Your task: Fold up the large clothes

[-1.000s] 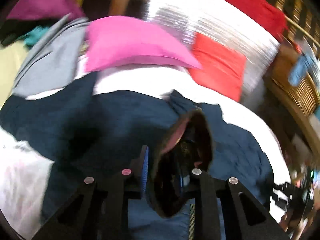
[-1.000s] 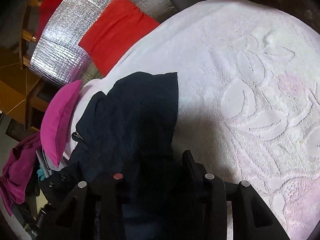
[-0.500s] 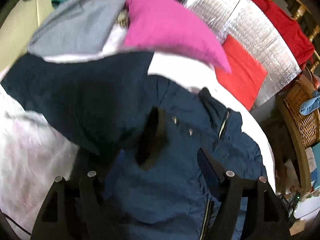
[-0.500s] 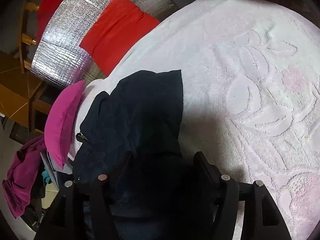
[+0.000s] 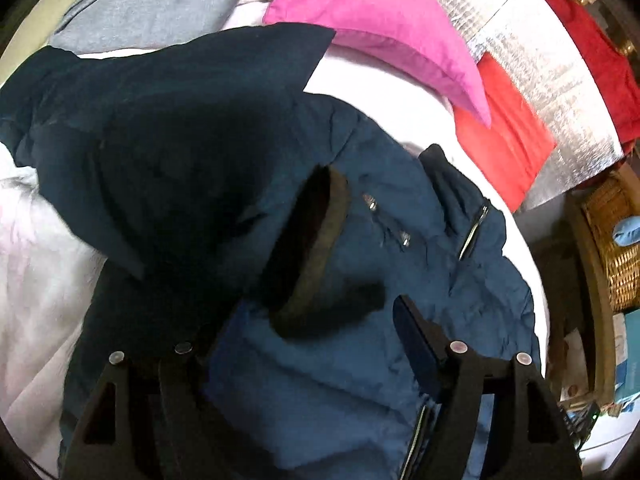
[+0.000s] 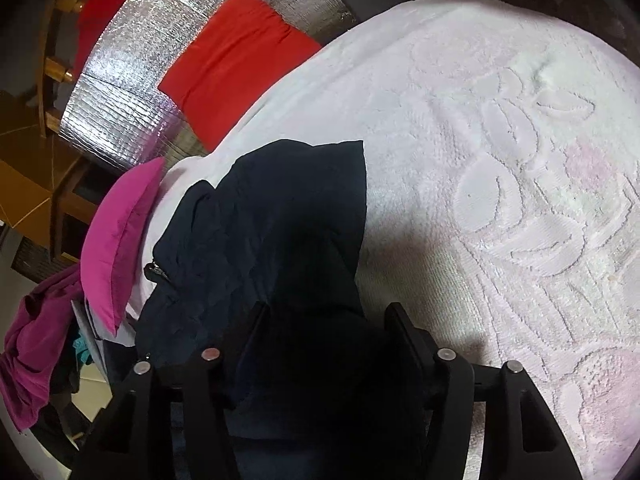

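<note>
1. Navy jacket is lying on the white bedspread, one sleeve already lying folded across its chest; further folds are probably remaining.
2. Left gripper and right gripper are both closing, jaws apart, straddling fabric without pinching it.
3. Only the left view is showing snaps, zipper and the wicker basket.

text: none legible | labels: none legible; brands, numbers, signs: none legible in either view
</note>
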Motion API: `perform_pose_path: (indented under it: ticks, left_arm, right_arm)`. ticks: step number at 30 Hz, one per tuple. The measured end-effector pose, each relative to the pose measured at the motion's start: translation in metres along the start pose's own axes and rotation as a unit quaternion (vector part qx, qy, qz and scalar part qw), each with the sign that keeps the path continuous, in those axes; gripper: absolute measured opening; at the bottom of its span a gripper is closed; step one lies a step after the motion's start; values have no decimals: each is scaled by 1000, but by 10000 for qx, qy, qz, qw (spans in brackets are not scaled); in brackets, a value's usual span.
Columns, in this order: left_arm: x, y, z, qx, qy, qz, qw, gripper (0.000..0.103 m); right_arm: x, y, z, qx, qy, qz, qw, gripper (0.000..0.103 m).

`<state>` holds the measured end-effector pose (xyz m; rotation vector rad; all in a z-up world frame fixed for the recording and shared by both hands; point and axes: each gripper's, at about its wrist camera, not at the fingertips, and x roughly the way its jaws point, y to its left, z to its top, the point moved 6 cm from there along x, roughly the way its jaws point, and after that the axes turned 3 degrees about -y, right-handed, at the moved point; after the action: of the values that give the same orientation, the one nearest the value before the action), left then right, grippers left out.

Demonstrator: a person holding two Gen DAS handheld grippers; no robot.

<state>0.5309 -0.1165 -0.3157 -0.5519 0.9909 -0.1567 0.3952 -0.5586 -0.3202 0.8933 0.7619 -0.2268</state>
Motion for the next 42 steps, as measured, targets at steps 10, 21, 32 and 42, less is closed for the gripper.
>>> perform_pose_path:
  ticks: [10,21,32,42]
  left_arm:
    - [-10,-5,8,75,-408,-202,9989,12]
    - [-46,-2,-2,61,-499,-182,9986,11]
    - [-16,20,-16,45,156,398,9991,17]
    - [-19,17,-10,-57,48,219,9997,54]
  right_arm:
    - [-1,-6,-1,19,-43,29,10000,48]
    - [-16,0,-2,-43,-297,145,9994,31]
    - [-3,-3,-9,-72,-69,-147,9998,40]
    - [-4,-2,-9,-10,-82,69,9999,76]
